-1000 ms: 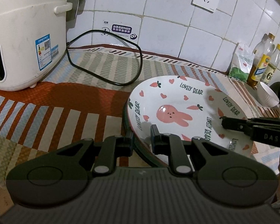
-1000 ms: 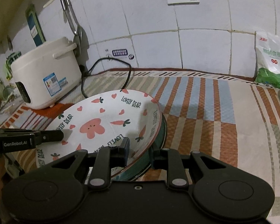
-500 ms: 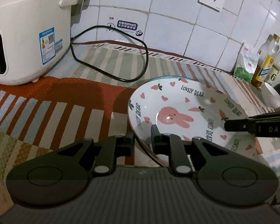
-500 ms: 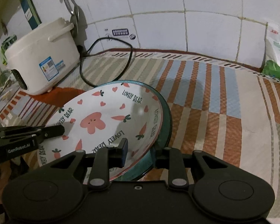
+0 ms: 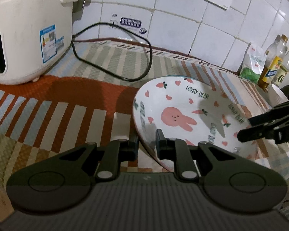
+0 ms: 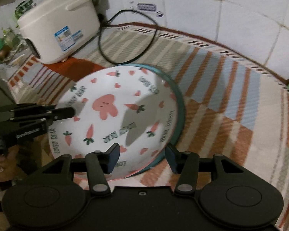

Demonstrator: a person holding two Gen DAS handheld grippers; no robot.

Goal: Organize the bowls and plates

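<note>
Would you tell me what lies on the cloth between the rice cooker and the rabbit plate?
A looped black power cord lies between the rice cooker and the rabbit plate, clearest in the left wrist view.

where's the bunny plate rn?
Bunny plate sits centre-right in the left wrist view on the striped mat, right of the rice cooker, its near rim between the left gripper fingers.
</note>
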